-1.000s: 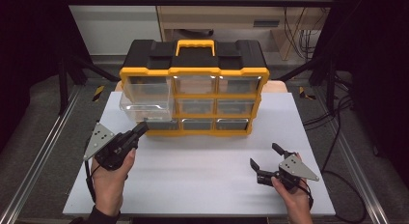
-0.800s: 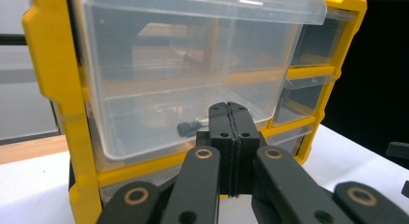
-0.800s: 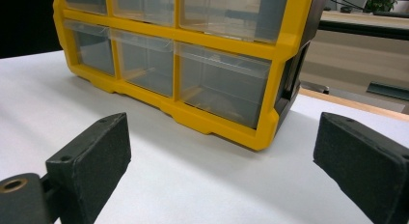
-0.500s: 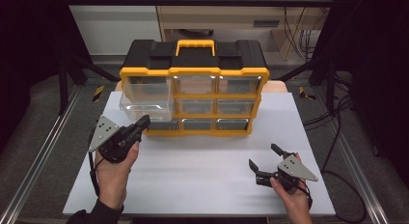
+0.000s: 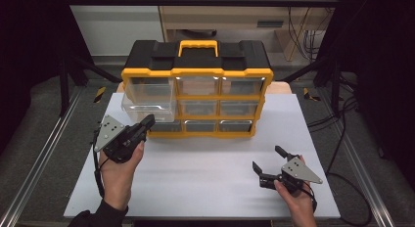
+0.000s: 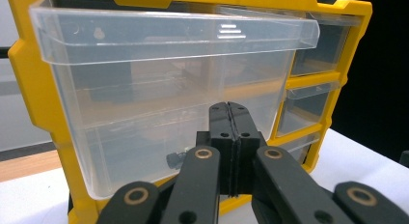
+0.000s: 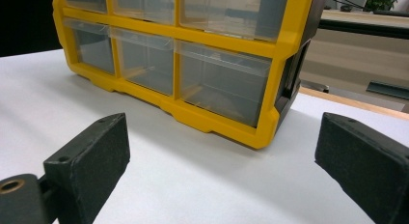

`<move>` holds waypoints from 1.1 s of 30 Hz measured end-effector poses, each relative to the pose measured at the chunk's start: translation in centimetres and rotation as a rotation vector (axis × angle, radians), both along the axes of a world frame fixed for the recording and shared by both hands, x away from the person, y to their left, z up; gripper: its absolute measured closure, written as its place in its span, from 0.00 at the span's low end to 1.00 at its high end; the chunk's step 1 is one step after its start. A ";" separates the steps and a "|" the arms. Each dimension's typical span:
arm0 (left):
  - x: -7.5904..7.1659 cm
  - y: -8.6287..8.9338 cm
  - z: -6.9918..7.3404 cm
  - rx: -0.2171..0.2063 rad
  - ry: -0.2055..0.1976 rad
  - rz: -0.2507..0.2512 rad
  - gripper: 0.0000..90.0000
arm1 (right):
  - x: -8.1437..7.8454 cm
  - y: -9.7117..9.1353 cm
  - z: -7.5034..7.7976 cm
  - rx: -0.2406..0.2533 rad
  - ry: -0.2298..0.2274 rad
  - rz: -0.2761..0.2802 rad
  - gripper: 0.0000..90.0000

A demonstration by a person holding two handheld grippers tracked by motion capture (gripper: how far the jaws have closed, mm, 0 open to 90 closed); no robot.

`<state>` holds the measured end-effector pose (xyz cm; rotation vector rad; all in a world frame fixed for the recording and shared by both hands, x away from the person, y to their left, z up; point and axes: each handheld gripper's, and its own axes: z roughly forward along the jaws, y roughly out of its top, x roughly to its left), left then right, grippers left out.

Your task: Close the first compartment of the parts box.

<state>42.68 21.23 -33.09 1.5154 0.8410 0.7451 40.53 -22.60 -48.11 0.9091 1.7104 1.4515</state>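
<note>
A yellow and black organiser (image 5: 195, 84) with clear drawers stands at the back of the white table. Its big left drawer (image 5: 147, 108) sticks out of the frame. My left gripper (image 5: 148, 120) is shut with nothing between its jaws, its tip right at the lower front of that drawer (image 6: 159, 93); I cannot tell whether it touches. The closed jaws of the left gripper (image 6: 230, 108) point at the clear wall, and a small dark part (image 6: 176, 159) lies inside near the bottom. My right gripper (image 5: 266, 157) rests open and empty at the front right, facing the organiser's lower right corner (image 7: 263, 132).
The white table top (image 5: 210, 163) spreads between the two hands. The other small drawers (image 5: 240, 107) sit pushed in. A yellow carry handle (image 5: 198, 43) tops the organiser. Metal rails (image 5: 39, 158) flank the table, and cables (image 5: 337, 119) lie on the floor at right.
My left gripper has edged a little up the picture, closer to the drawer front, still shut. The right gripper and the drawer have not moved.
</note>
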 end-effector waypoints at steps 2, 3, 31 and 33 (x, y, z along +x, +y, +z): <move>0.2 0.0 0.1 0.005 0.001 0.002 0.99 | 0.0 0.0 0.0 -0.001 -0.001 0.000 0.06; 0.2 0.0 0.1 0.005 0.002 0.003 0.99 | 0.0 0.0 0.0 0.000 0.000 0.000 0.06; 1.5 -0.8 0.5 0.031 0.013 0.011 0.99 | 0.0 0.0 0.0 0.001 0.000 0.000 0.06; 1.6 -0.8 0.5 0.033 0.014 0.011 0.99 | 0.0 0.0 -0.1 -0.002 -0.002 0.001 0.06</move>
